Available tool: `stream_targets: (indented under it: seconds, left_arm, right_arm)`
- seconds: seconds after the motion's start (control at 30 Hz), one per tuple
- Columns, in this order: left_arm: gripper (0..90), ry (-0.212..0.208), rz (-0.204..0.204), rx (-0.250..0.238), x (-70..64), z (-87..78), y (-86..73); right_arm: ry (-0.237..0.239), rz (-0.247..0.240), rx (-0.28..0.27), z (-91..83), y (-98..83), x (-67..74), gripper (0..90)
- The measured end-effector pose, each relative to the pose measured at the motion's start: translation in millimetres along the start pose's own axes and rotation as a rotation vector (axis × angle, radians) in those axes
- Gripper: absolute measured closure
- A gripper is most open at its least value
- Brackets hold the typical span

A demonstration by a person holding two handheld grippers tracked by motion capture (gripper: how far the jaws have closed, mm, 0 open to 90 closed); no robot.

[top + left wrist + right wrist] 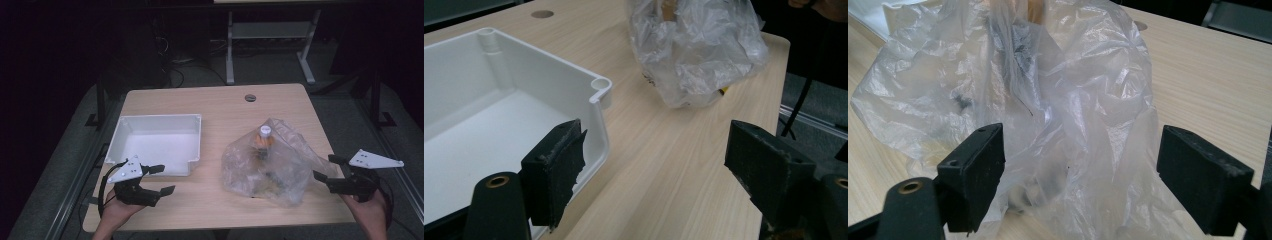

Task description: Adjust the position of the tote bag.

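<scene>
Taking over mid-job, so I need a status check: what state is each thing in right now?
Left gripper: open, holding nothing, beside the bin.
Right gripper: open, at the bag's edge.
Plastic bag: crumpled, loosely open on top.
Bottle: upright inside the bag, capped.
White bin: empty, upright on the table.

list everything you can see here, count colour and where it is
table: 1, light wood, centre of the high view
cable hole: 1, grey, far edge of the table
tray: 1, white, left half of the table, nothing in it
plastic bag: 1, clear, crumpled, right half of the table
bottle: 1, white cap, orange body, upright inside the bag
other contents of the bag: dark, too blurred to tell
frame: 1, pale metal, on the floor beyond the table
left gripper: 1, black, jaws open, near the tray's front corner
right gripper: 1, black, jaws open, facing the bag
</scene>
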State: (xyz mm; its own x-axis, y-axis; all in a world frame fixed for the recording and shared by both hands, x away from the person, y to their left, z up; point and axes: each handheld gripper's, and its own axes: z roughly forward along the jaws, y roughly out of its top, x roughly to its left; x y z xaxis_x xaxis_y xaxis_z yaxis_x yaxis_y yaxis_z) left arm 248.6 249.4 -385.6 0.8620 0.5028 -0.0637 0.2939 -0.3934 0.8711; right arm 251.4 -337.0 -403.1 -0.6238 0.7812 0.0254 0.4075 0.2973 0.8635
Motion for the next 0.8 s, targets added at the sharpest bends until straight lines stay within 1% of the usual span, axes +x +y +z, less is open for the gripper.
stream_targets:
  seconds: [0.1,0.17,0.3,0.5,0.63,0.73,0.8]
  left_arm:
    - [23.6,-0.021,0.017,0.011,-0.8,3.5,4.6]
    - [23.9,-0.039,0.021,0.02,-1.6,6.7,8.1]
    - [23.9,-0.055,0.045,0.047,-3.4,13.2,15.2]
    - [23.9,-0.08,0.07,0.051,-5.4,20.4,28.0]
    - [23.9,-0.099,0.094,0.069,-7.8,25.9,36.1]
    - [23.9,-0.115,0.1,0.073,-9.3,29.5,41.1]
    - [25.5,-0.129,0.105,0.075,-9.1,32.2,43.3]
  right_arm:
    - [0.005,0.004,-0.001,-0.7,-0.9,-0.7,18.4]
    - [0.006,0.007,-0.002,-2.1,-1.1,-1.5,18.4]
    - [0.007,0.013,-0.011,-3.5,-1.1,-2.0,18.1]
    - [0.011,0.025,-0.015,-1.8,-3.4,-1.2,18.0]
    - [0.012,0.032,-0.026,-2.7,-2.5,-2.1,18.0]
    - [0.012,0.036,-0.033,-3.4,-2.4,-2.9,18.1]
    - [0.01,0.037,-0.031,-3.3,-3.1,-3.2,18.1]
